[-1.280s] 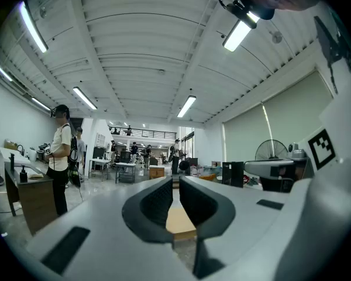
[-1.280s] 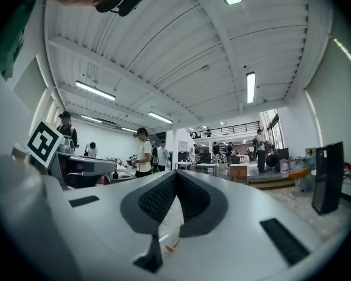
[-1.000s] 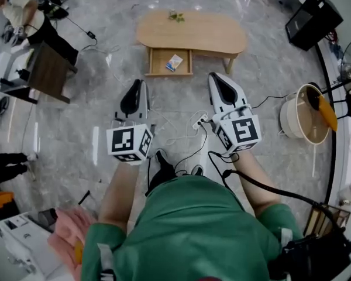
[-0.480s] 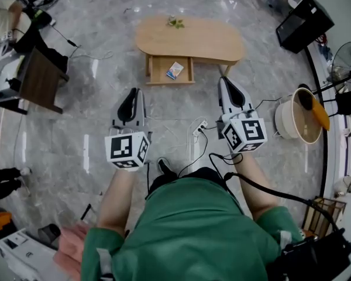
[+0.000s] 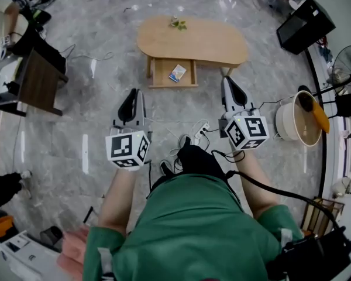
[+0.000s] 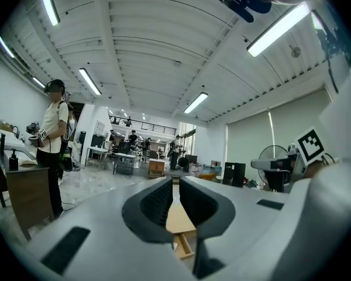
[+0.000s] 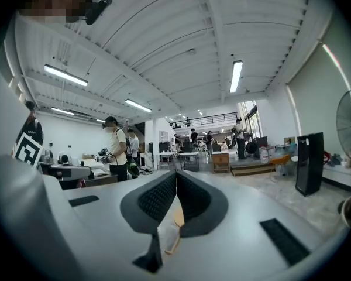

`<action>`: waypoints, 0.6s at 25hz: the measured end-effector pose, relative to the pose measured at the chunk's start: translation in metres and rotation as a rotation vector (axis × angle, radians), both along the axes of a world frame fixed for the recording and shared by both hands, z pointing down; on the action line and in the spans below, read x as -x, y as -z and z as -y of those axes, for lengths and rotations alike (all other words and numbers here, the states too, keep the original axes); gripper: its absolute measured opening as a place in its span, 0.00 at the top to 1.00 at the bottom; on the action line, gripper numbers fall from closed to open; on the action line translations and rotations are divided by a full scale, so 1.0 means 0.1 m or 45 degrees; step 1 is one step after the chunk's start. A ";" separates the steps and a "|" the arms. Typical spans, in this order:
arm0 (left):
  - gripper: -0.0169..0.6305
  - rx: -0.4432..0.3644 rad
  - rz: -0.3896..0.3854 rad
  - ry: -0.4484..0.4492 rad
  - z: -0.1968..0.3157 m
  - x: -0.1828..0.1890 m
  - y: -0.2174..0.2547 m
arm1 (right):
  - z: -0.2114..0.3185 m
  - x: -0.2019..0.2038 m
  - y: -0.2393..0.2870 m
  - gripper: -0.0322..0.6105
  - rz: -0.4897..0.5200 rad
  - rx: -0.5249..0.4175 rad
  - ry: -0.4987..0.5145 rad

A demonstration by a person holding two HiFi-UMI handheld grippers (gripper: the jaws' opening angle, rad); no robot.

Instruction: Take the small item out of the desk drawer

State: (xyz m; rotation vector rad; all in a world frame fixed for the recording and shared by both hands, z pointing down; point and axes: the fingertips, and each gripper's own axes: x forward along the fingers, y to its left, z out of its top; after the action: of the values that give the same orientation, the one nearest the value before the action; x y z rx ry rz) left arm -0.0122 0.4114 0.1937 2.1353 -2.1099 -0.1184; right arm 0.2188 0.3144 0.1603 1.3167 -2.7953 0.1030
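A low oval wooden table (image 5: 193, 40) stands on the marble floor ahead of me. Its drawer (image 5: 159, 75) is pulled open toward me. In the drawer lies a small white and blue item (image 5: 177, 72). My left gripper (image 5: 133, 96) is held in the air, well short of the drawer and to its left, shut and empty. My right gripper (image 5: 229, 82) hovers to the right of the drawer, also shut with nothing in it. In the left gripper view the left gripper (image 6: 175, 180) points at the table (image 6: 178, 221). In the right gripper view the right gripper (image 7: 176, 173) has its pads together.
A white power strip with cables (image 5: 199, 130) lies on the floor between me and the table. A beige tub (image 5: 298, 122) and a fan (image 5: 346, 75) stand at the right, a black box (image 5: 309, 19) at the far right. A dark desk (image 5: 38, 81) is at the left. A person (image 6: 52, 139) stands further off.
The person's foot has stepped forward between the grippers. The right gripper has drifted a little right and up in the view. Both grippers stay shut.
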 end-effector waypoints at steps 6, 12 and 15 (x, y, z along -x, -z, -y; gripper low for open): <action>0.90 0.063 0.064 0.071 0.39 0.28 -0.13 | 0.63 0.29 -0.32 0.91 0.100 0.114 0.054; 0.90 0.108 0.110 0.152 1.14 0.54 -0.15 | 1.53 0.63 -0.44 0.91 0.139 0.143 0.147; 0.90 0.132 0.110 0.184 1.61 0.55 -0.19 | 2.05 0.61 -0.56 0.91 0.137 0.174 0.164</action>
State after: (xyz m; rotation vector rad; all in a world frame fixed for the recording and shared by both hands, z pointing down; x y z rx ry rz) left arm -0.0673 0.2500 0.2130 1.9631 -2.2642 0.0682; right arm 0.1576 0.1090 0.2163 1.1305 -2.8927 0.3627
